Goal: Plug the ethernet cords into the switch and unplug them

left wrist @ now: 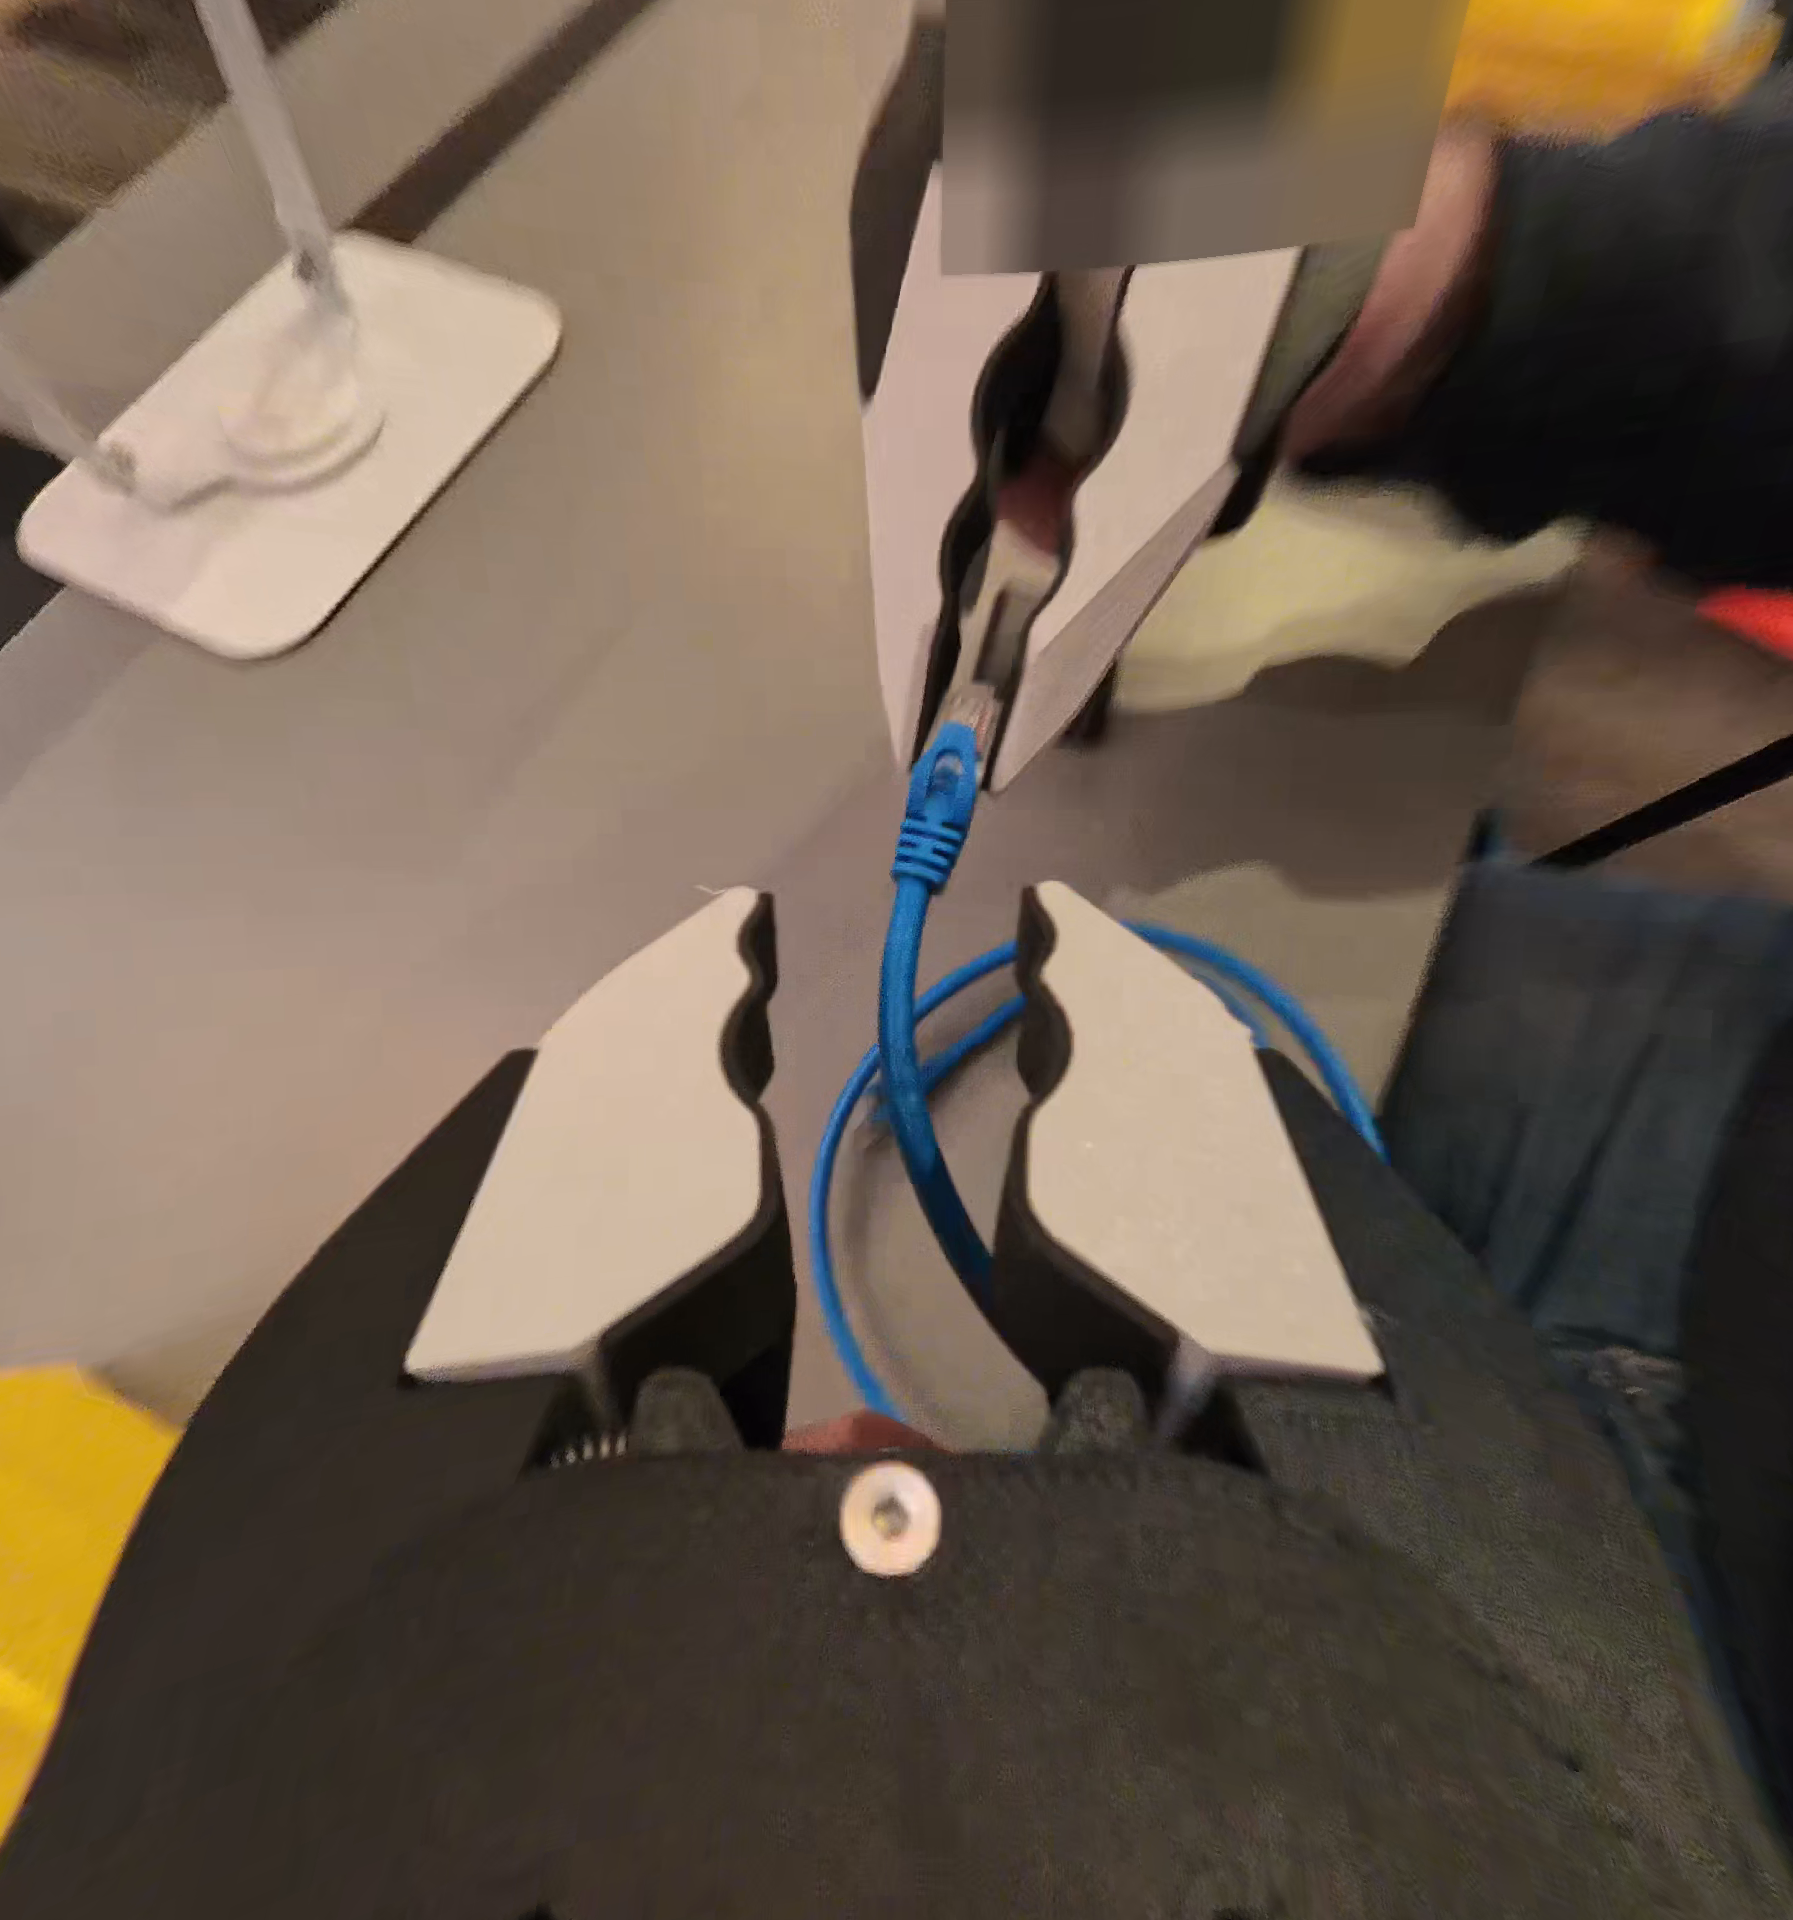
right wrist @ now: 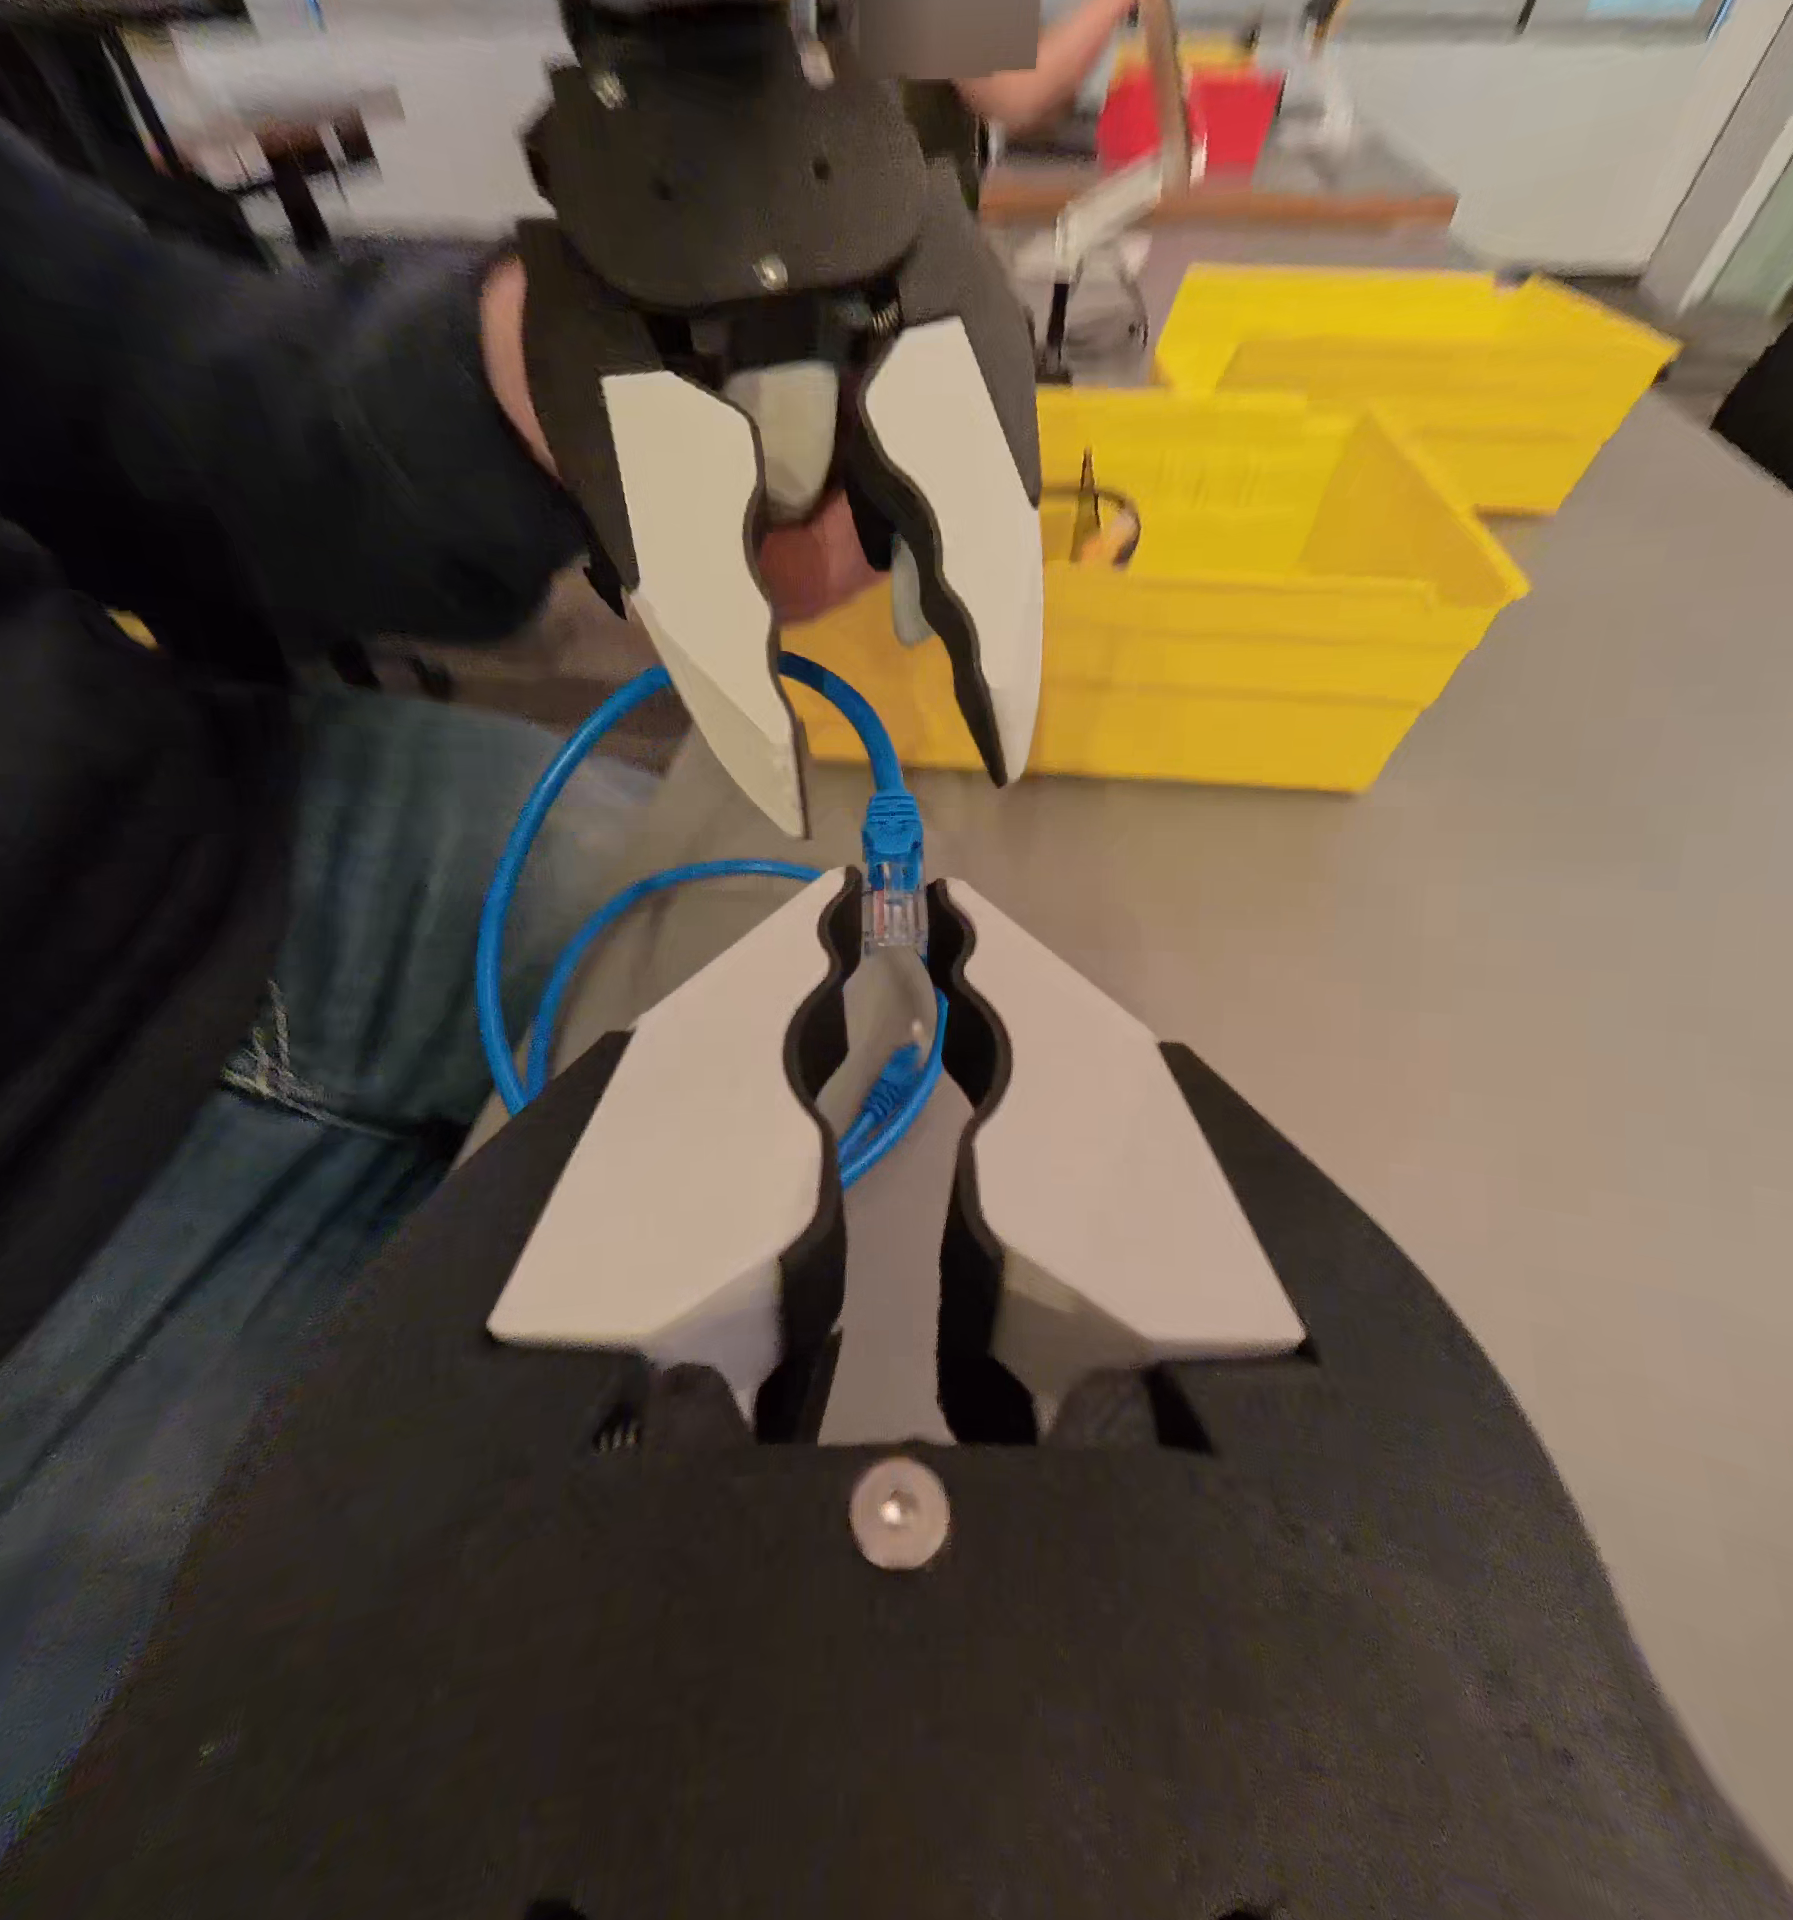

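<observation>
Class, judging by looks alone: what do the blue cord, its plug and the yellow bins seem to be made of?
Blue cord: flexible plastic or rubber jacket, smooth and slightly glossy; it bends in loops.
Plug: clear hard plastic; see-through body between the right gripper's tips.
Yellow bins: likely moulded rigid plastic, even colour, smooth walls.

No legible txt or labels.

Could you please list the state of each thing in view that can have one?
Right tool: shut on plug.
Left tool: open, empty.
Plug: unplugged, held at tool tips.
Cable: looped, hanging slack.
Bins: open-topped, on table.
</observation>
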`<state>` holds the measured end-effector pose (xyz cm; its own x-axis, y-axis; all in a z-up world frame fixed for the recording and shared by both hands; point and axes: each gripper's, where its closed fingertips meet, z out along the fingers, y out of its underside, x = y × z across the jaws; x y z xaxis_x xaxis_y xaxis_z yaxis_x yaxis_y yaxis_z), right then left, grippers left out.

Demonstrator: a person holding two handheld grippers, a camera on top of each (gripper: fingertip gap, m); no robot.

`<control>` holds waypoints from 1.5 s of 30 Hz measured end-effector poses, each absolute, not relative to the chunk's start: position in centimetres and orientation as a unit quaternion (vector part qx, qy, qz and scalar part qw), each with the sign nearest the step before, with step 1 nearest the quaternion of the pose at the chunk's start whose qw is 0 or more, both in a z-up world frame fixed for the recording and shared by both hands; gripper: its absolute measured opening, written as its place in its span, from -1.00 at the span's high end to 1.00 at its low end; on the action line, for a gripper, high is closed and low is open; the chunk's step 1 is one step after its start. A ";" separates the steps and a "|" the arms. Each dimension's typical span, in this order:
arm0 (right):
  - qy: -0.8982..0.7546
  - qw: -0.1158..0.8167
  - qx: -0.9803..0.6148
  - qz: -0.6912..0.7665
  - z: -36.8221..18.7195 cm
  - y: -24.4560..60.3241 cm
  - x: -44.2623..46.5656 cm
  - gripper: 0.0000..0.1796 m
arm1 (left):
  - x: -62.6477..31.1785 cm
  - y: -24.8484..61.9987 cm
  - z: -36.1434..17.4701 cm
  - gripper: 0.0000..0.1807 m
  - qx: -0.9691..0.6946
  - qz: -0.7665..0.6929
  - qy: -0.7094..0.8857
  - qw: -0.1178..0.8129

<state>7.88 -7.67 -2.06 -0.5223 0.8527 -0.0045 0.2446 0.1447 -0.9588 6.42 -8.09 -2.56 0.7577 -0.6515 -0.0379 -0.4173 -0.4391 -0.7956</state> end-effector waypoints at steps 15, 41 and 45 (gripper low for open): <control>-0.578 0.328 -0.322 0.674 3.5 -8.6 10.7 0.88 | 13.0 -8.7 2.0 -0.06 -0.692 -0.521 0.191 0.462; -0.508 0.294 -0.325 0.742 4.1 -8.0 11.9 0.89 | 12.4 -7.4 3.8 0.86 -0.632 -0.342 0.246 0.651; -0.502 0.287 -0.325 0.748 4.1 -7.9 12.0 0.88 | 12.5 -7.4 3.7 0.87 -0.635 -0.338 0.247 0.649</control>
